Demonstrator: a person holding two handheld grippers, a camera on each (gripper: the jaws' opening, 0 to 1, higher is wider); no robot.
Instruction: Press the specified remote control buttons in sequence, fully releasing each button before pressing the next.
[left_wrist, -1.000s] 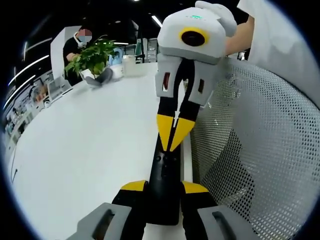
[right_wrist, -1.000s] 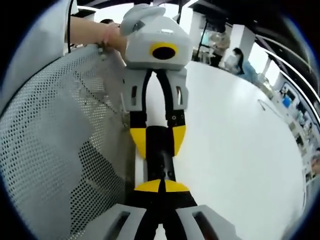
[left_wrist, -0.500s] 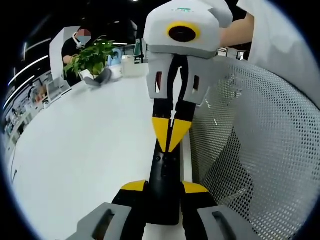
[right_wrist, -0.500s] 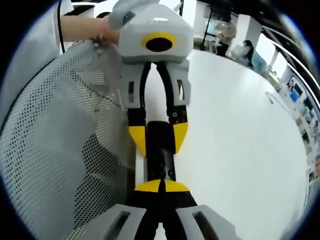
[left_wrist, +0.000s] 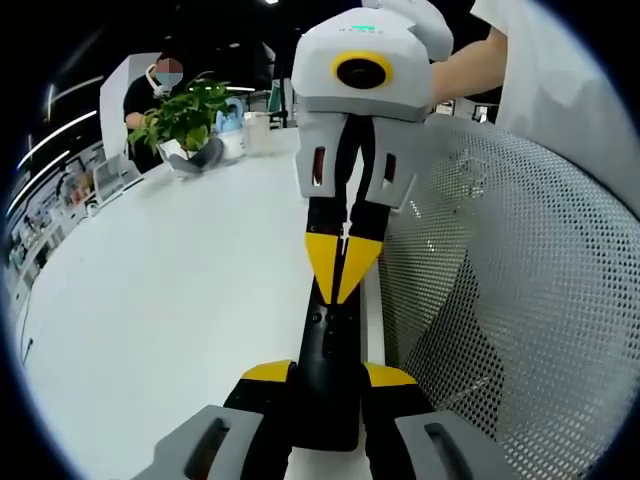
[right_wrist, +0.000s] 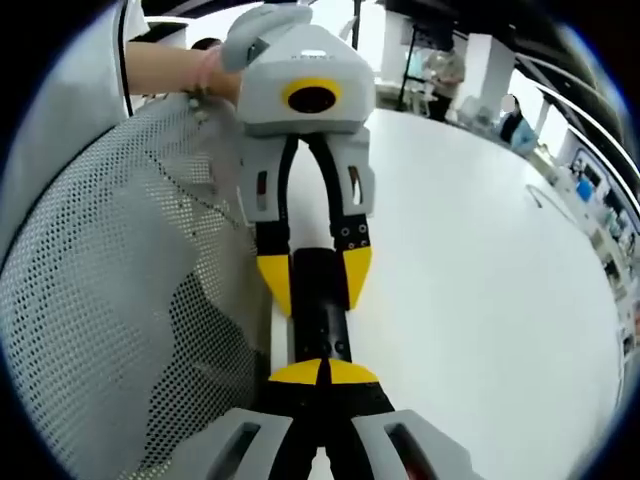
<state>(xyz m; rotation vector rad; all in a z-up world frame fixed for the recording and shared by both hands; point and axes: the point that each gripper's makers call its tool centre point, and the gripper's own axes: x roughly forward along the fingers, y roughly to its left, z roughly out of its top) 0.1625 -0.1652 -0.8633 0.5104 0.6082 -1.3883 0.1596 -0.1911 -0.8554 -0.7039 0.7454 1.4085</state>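
A black remote control (left_wrist: 328, 350) lies lengthwise over the white table's edge, held at its near end between the yellow fingertips of my left gripper (left_wrist: 328, 373), which is shut on it. My right gripper (left_wrist: 338, 285) comes in from the far side with its yellow tips together and pointing down onto the remote's face near its small buttons. In the right gripper view, my right gripper (right_wrist: 322, 372) is shut with its tips on the remote (right_wrist: 318, 325). Beyond it, the left gripper (right_wrist: 316, 285) clamps the remote's other end.
A white mesh chair back (left_wrist: 500, 300) (right_wrist: 100, 300) stands right beside the remote. The white table (left_wrist: 170, 280) (right_wrist: 480, 300) stretches away on the other side. A potted plant (left_wrist: 185, 115) sits at the table's far end, with a person behind it.
The right gripper's body has swung slightly left in the left gripper view. Its shut tips stay on the remote, and the left gripper's hold is unchanged.
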